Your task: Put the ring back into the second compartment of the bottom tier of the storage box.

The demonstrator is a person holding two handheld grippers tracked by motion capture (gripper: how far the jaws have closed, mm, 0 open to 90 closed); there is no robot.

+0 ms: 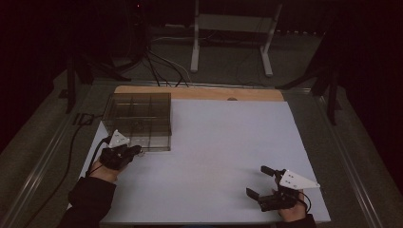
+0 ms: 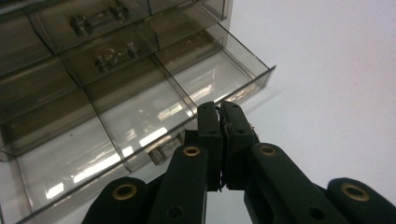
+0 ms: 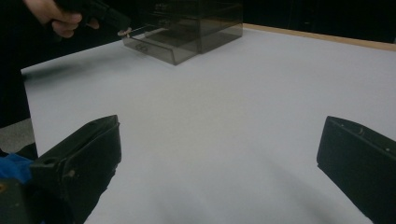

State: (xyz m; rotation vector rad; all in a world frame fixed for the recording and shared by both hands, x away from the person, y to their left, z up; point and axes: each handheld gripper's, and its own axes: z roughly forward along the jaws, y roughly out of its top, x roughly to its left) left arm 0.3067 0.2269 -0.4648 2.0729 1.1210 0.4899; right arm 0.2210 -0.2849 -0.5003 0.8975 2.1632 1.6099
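Now | L claw (image 1: 138, 151) closed at open drawer (image 2: 140, 116) front | R claw (image 1: 259, 180) open, empty, on table (image 1: 214, 156)

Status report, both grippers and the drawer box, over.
Left gripper shut, tips at front edge of the pulled-out drawer of the smoky plastic drawer box. Right gripper open, empty, near table edge. White table between them bare, over.

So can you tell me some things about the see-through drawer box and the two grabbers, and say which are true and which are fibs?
1. The left gripper is shut. True.
2. The right gripper is shut. False: its jaws stand wide apart.
3. A drawer is pulled out of the drawer box. True.
4. The right gripper holds a drawer. False: it holds nothing, resting apart on the white table.
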